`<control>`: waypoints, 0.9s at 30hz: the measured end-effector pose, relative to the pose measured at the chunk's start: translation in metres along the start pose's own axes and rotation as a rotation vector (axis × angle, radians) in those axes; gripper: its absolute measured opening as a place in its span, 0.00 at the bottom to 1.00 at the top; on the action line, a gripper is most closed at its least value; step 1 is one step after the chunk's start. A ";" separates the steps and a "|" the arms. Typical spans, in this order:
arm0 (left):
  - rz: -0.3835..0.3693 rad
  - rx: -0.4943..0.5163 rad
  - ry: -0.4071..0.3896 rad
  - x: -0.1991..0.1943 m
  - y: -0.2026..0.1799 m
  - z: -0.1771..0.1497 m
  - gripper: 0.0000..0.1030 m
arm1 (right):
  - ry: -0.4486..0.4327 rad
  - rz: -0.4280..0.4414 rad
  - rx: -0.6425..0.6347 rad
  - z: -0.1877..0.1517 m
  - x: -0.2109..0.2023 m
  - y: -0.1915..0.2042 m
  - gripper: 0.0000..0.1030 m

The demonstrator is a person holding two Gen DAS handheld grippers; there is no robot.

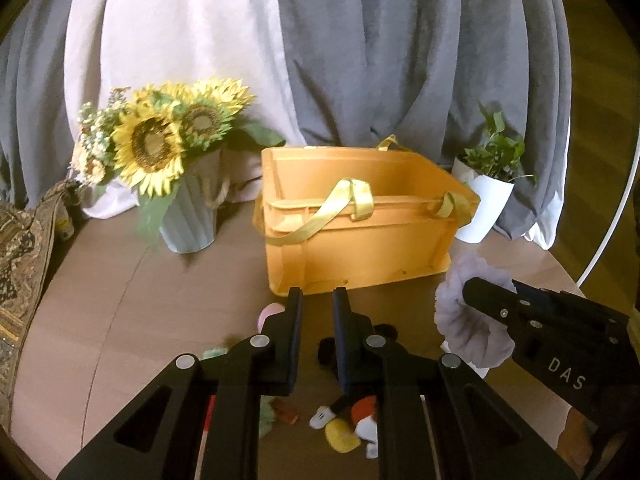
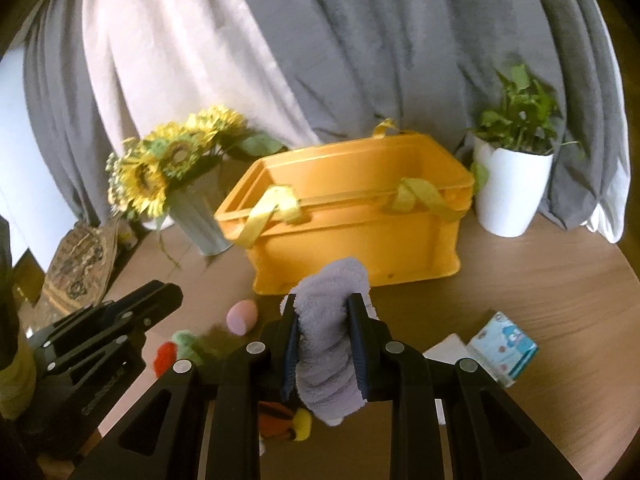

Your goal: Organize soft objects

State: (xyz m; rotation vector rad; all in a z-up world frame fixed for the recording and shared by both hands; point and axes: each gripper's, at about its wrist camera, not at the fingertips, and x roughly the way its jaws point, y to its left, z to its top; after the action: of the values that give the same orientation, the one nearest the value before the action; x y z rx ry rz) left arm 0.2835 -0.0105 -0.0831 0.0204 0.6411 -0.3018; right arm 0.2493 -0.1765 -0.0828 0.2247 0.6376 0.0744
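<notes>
Our right gripper [image 2: 323, 300] fingers clamp lilac fluffy cloth [image 2: 328, 336]; left gripper [image 1: 317, 294] fingers narrow, nothing between; orange crate [image 1: 360, 216] ahead.

A fluffy lilac cloth [image 2: 328, 344] sits between the black fingers with blue pads [image 2: 291, 354]. Ahead of the tongs stands an orange-yellow crate [image 2: 360, 236] with paler yellow straps [image 2: 264, 216]. Ahead-left are yellow sunflowers [image 1: 150, 148] in a pale grey-blue ribbed vase [image 1: 188, 216]; ahead-right, a white pot [image 2: 510, 192] of green leaves. The table [image 2: 540, 288] is brown wood-grain.
</notes>
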 end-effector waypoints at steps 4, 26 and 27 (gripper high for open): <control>0.009 -0.006 0.010 -0.005 0.011 -0.008 0.16 | 0.016 0.031 -0.012 -0.006 0.002 0.012 0.24; -0.093 0.034 0.188 0.020 -0.028 -0.045 0.34 | 0.093 -0.033 0.010 -0.033 0.002 -0.014 0.24; -0.095 0.032 0.197 0.022 -0.029 -0.046 0.35 | 0.096 -0.035 0.011 -0.033 0.003 -0.017 0.24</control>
State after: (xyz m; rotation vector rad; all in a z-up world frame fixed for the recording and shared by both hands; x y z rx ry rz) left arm 0.2648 -0.0394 -0.1311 0.0506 0.8338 -0.4053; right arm 0.2317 -0.1861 -0.1142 0.2217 0.7375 0.0477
